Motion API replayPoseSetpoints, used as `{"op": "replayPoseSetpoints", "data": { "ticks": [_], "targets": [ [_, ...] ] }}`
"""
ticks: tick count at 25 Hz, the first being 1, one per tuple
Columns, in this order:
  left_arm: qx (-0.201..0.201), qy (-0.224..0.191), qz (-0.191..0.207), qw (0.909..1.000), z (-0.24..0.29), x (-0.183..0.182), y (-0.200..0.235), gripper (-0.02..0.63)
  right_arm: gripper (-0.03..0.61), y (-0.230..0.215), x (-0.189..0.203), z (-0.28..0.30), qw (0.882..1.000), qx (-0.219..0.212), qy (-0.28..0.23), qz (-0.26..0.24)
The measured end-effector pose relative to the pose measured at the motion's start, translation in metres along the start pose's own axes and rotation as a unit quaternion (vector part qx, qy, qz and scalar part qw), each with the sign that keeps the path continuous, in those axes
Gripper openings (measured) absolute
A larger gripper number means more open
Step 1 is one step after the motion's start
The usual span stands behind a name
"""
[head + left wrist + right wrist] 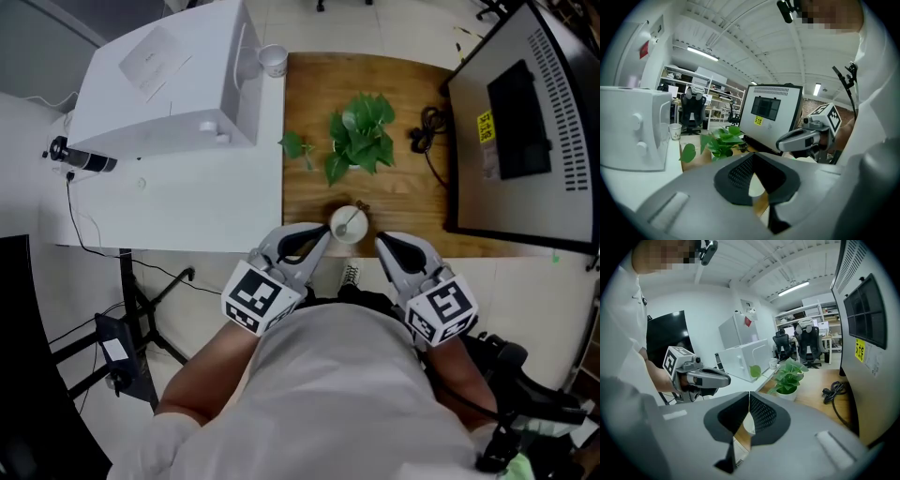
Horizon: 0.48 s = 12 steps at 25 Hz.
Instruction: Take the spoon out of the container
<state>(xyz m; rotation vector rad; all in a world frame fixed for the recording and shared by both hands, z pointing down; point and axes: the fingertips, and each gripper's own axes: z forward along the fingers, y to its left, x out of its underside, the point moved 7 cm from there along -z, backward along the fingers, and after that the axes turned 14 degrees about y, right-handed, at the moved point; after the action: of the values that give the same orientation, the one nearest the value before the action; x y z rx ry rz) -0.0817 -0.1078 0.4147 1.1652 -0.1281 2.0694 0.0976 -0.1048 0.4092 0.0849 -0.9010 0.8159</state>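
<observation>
Hovering at the near edge of the wooden worktop [403, 187], your left tongs [322, 239] and right tongs [384, 244] are both closed on nothing. Open one, steady the small, round, smooth white container [334, 228] between them with the other, then pinch the slim pale spoon [350, 222] lying inside it.

I find no legible text. One yellow sticker [485, 123] on the grey machine [562, 112] carries dark print, too small to make out.
</observation>
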Motion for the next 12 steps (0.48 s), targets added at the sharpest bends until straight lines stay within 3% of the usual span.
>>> {"op": "replayPoseSetpoints", "data": {
  "ticks": [12],
  "targets": [
    [0.016, 0.01, -0.011, 0.9998, 0.015, 0.002, 0.015, 0.005, 0.04, -0.02, -0.001, 0.03, 1.0, 0.006, 0.027, -0.003]
  ]
}}
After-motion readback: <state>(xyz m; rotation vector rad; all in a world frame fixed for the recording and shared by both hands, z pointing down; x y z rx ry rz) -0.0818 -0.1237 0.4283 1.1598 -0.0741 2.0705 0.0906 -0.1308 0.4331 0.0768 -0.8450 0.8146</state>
